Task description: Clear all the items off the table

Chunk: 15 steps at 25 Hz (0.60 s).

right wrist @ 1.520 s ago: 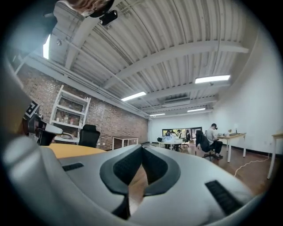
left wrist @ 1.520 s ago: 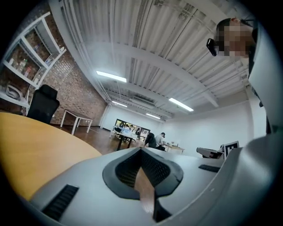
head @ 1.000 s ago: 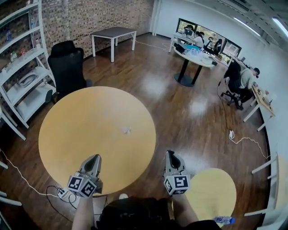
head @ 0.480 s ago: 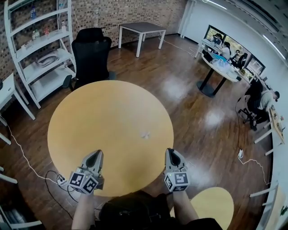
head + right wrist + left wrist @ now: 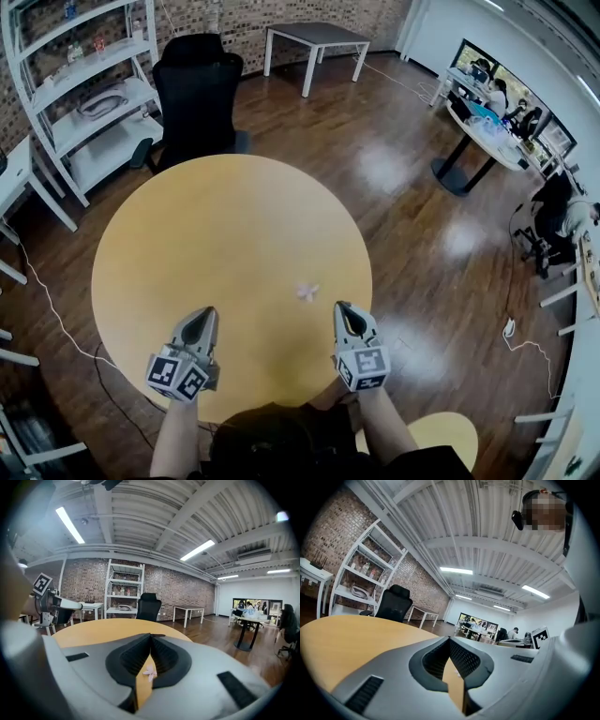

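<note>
Left gripper [image 5: 200,322], right gripper [image 5: 344,312]: over the near edge of the round yellow surface [image 5: 216,234], jaws together, nothing between them. Small pale pink scrap [image 5: 307,292]: on the surface, just ahead of the right gripper, untouched. Black office chair [image 5: 197,89]: beyond the far rim.

A small, crumpled, pale pinkish scrap [image 5: 307,292] lies alone on the round yellow tabletop [image 5: 216,234], close to its near right edge.

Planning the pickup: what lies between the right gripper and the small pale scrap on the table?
Only bare tabletop separates the right gripper and the scrap, clearest in the head view.
</note>
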Available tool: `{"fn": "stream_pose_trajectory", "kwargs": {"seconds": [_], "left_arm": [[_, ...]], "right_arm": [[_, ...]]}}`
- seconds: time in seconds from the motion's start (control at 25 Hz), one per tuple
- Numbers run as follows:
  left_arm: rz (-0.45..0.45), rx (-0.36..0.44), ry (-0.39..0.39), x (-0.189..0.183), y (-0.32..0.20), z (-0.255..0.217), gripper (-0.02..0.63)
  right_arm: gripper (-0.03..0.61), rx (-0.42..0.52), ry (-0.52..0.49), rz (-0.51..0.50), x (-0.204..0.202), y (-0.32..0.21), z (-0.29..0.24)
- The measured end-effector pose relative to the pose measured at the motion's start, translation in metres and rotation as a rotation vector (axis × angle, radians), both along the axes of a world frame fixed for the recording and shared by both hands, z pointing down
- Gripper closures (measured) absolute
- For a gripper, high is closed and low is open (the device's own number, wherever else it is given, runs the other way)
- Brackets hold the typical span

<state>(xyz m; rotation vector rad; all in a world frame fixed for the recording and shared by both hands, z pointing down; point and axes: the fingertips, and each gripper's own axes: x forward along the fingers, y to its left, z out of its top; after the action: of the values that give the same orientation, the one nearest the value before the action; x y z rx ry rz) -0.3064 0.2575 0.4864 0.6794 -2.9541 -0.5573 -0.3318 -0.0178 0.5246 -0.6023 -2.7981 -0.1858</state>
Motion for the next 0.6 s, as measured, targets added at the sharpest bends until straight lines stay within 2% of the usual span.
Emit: {"fn": "stream_pose_trajectory", "kwargs": {"seconds": [0.12,0.2,0.4,0.6], "left_arm": [[-0.008,-0.009,0.059,-0.013,-0.007,0.019,0.614],[-0.012,-0.018,0.097,-0.02,-0.01,0.034,0.614],[-0.051,-0.054,0.183,-0.03,-0.008,0.066,0.614],[-0.114,-0.076,0.225,-0.045,-0.001,0.085,0.614]], "right_arm": [[0.564,-0.01,0.066,-0.043,-0.017,0.002,0.023],[0.486,-0.014,0.125,-0.066,-0.027,0.004,0.046],[0.485,0.016,0.223,-0.12,-0.051,0.016,0.09],[0.485,0.057,0.293,-0.157,-0.078,0.027,0.127]]}}
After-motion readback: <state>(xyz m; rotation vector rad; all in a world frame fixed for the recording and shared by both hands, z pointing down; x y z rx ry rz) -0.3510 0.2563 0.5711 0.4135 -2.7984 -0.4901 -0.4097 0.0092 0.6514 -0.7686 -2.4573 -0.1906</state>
